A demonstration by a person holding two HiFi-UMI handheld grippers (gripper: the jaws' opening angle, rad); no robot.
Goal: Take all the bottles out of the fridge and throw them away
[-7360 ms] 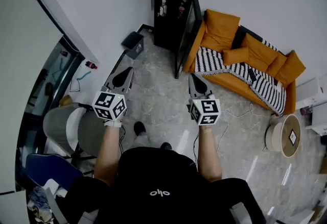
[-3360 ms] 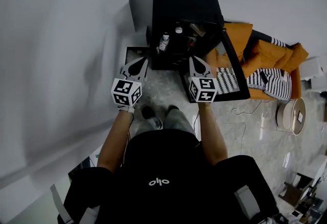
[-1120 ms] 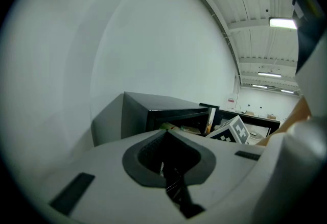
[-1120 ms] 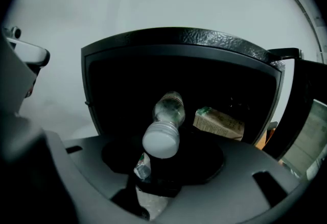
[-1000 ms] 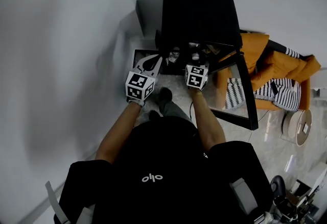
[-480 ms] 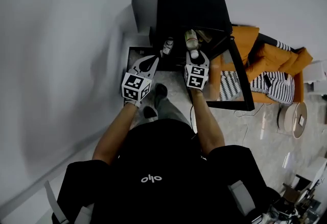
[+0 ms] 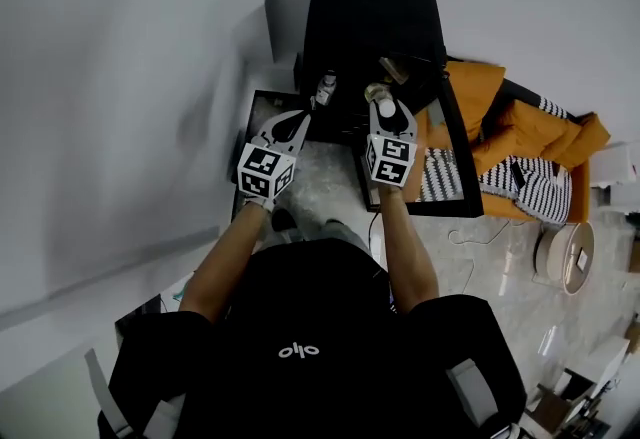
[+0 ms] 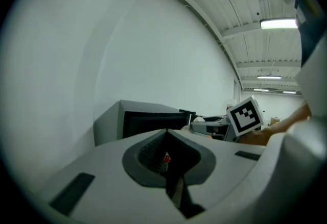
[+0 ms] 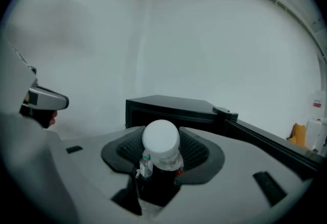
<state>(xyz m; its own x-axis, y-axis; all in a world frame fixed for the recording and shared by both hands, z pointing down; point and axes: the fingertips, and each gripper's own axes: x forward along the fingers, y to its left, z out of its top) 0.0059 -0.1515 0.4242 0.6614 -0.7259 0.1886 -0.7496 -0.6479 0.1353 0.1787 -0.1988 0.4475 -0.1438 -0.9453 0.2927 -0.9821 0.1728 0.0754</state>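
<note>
A white-capped plastic bottle (image 9: pixel 161 139) with dark contents is gripped by the right gripper (image 7: pixel 385 115) at the near, open front of the black fridge (image 7: pixel 370 7). The left gripper (image 7: pixel 296 120) is held closed and empty, to its left.

Black short-sleeved T-shirt (image 7: pixel 300 307), small white logo (image 7: pixel 293 351) at centre back. Grey straps (image 7: pixel 470 389) at 5 and 7 o'clock of torso. Dark shoe (image 7: pixel 284 220) at 12 o'clock of shirt. Left gripper (image 7: pixel 305 114), right gripper (image 7: pixel 381 107) — pale grey shells, dark ribbed pads (image 9: pixel 198 150), each capped at 6 o'clock by a cube (image 7: pixel 262 172) of black-and-white square markers.
</note>
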